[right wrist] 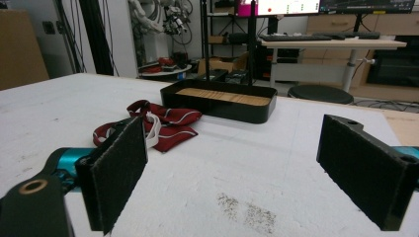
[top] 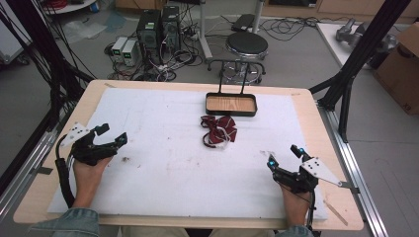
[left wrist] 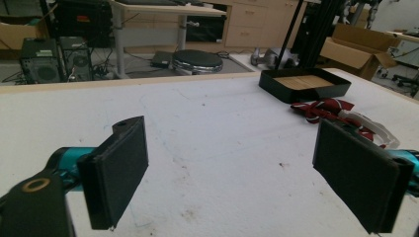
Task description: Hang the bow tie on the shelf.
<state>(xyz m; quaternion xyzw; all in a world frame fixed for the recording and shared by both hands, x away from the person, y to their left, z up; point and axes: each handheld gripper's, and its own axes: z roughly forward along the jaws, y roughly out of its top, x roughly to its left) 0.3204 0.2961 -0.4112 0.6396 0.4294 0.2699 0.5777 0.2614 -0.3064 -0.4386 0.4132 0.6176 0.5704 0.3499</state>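
While both grippers' fingers stand spread and empty, bare mat separates them from the red cloth (top: pixel 219 130) beside the black tray (top: pixel 230 104).

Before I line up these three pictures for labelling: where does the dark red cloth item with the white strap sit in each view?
High view: the red cloth item lies mid-table, just in front of the black tray.
Left gripper view: red cloth item at the right, above the right jaw.
Right gripper view: red cloth item left of centre, above the left jaw.
Shared landmark: the black tray just behind it.
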